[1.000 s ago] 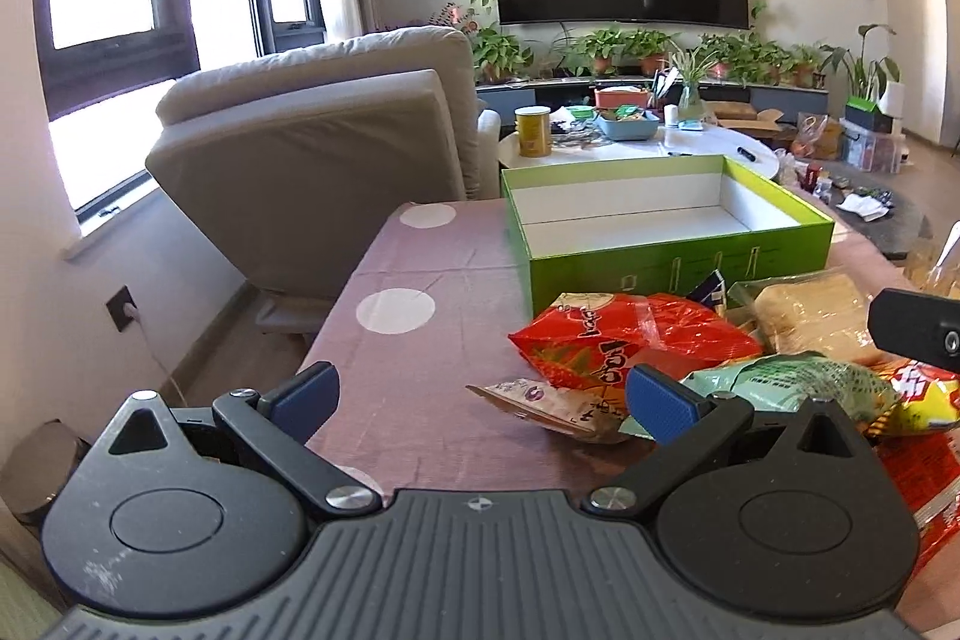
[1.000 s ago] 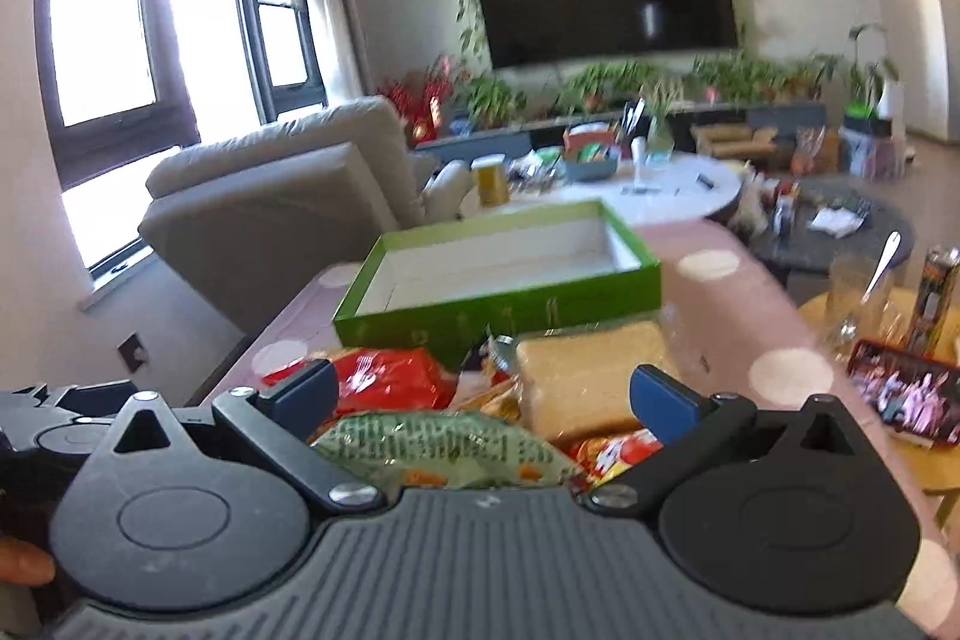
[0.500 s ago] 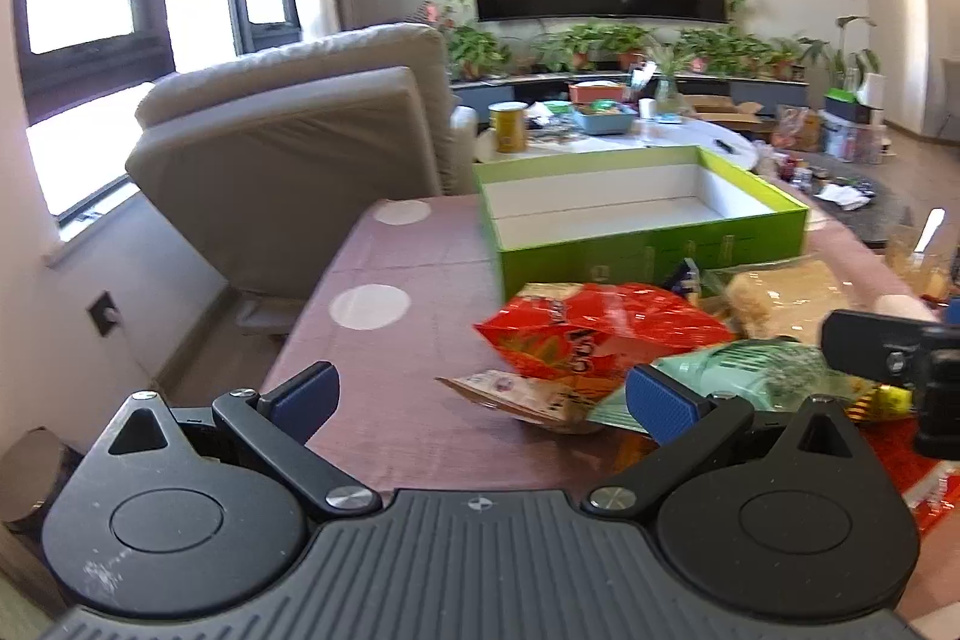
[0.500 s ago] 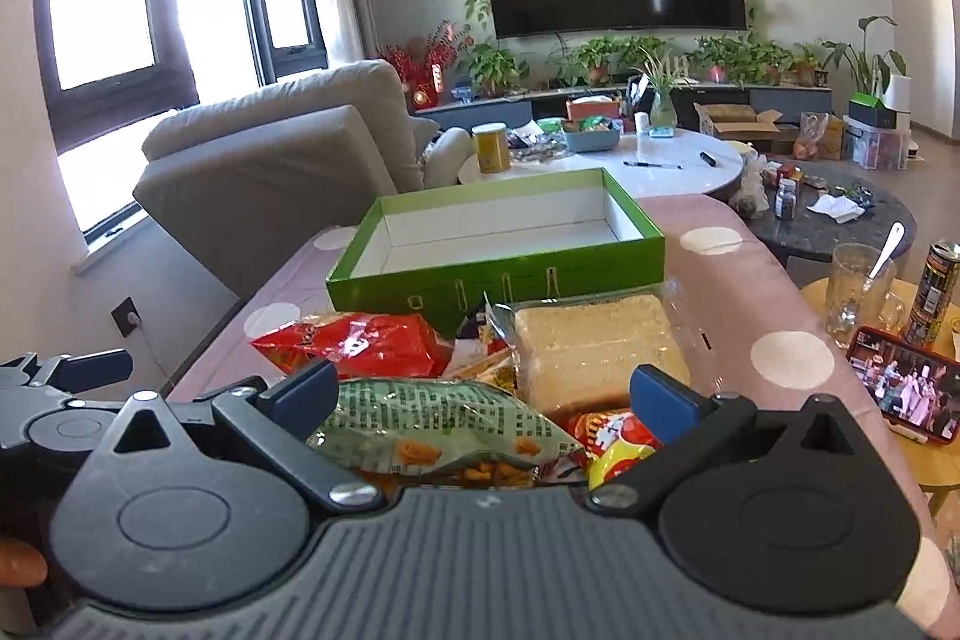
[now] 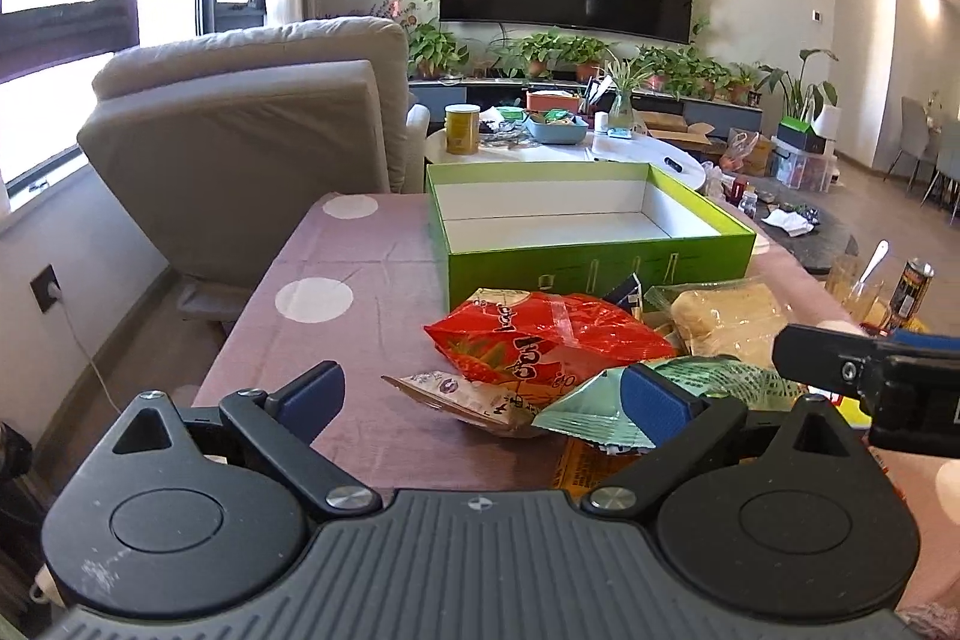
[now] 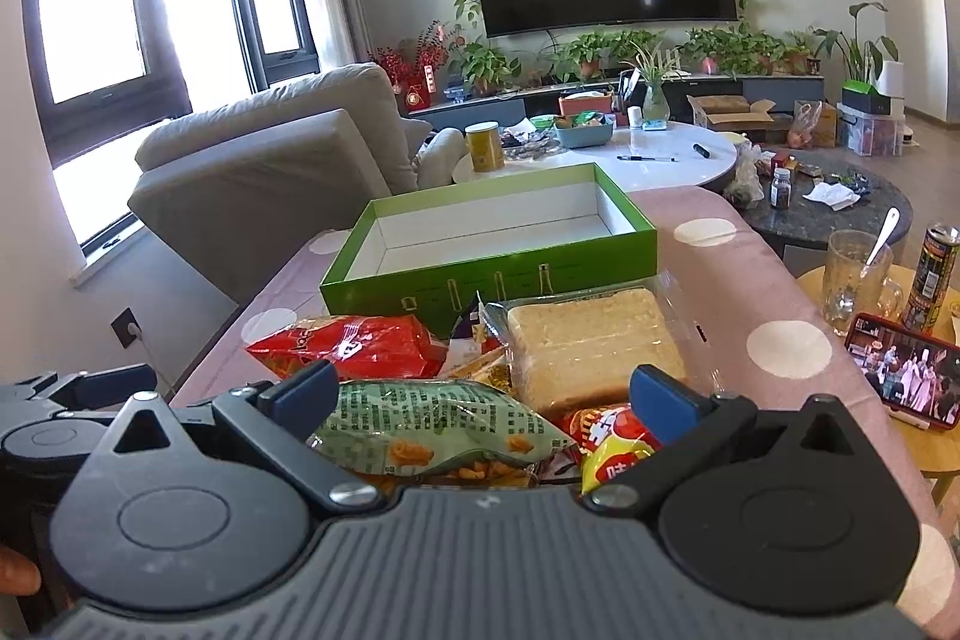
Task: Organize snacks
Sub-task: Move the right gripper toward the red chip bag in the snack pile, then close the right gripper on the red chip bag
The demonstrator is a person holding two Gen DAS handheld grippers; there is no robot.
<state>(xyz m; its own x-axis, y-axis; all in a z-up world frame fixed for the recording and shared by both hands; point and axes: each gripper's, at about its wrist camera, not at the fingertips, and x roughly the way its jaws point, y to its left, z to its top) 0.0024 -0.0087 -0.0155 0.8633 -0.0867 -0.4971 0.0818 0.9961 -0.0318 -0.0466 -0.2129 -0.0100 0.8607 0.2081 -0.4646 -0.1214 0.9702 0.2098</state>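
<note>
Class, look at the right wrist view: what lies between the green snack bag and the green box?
In the right wrist view, the red snack bag and the clear-wrapped bread lie between the green snack bag and the green box.

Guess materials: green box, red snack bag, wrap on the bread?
Green box: looks like rigid cardboard, glossy green outside, matte white inside; straight thin walls, crisp corners.
Red snack bag: thin plastic film, shiny; crinkles and glare streaks.
Bread wrap: clear glossy plastic; the slices show through, highlights at the edges.
</note>
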